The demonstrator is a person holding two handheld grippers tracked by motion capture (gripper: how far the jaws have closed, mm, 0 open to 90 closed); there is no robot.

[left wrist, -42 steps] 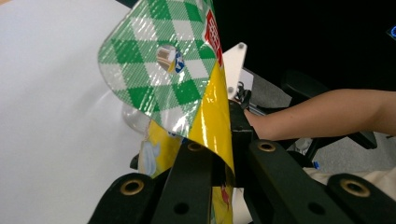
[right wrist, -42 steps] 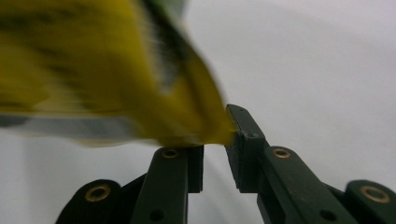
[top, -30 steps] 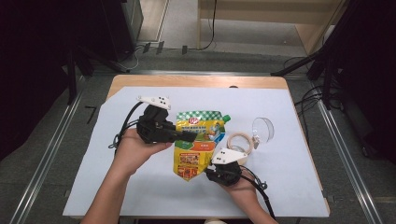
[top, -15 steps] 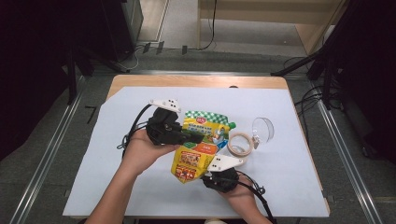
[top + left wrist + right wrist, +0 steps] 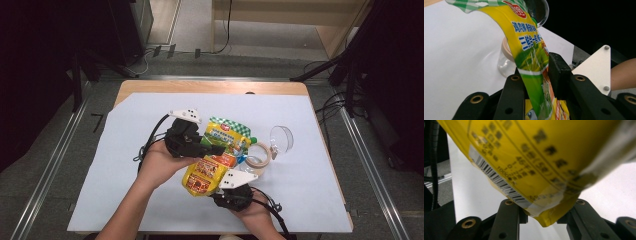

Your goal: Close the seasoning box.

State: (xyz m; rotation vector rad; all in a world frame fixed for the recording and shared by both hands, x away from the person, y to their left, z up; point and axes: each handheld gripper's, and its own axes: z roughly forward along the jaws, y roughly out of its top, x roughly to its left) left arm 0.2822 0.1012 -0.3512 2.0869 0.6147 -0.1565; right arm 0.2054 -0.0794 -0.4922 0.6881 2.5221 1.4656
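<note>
- The yellow seasoning pouch point(image 5: 215, 157) is lifted off the white sheet point(image 5: 125, 150) near the middle of the table, held between the two grippers; its green-and-white checked top edge points away from the person.
- In the left gripper view the pouch point(image 5: 529, 50) shows a red oval brand mark at its top whose letters are too small to read, and below it blue Chinese writing, of which "三鲜合一" can be made out.
- The left gripper point(image 5: 212, 149) comes at the pouch from the person's left, about halfway up it. Its jaws have just been opening; the pouch runs between them, one jaw lies against the film and the other stands just beside it, so the pinch looks slack.
- The right gripper point(image 5: 227, 185) has the pouch's bottom corner, nearest the person. In the right gripper view the pouch point(image 5: 536, 165) sits down between the two jaws, which are close together and pinch its sealed corner.
- That view shows the pouch's back: a barcode strip on a white label and rows of dark Chinese print, blurred; a figure like "1000" is just about legible.
- A roll of masking tape point(image 5: 257, 156) lies flat on the sheet just beside the pouch's right edge.
- A clear plastic cup point(image 5: 282, 140) lies on its side next to the tape, farther right.
</note>
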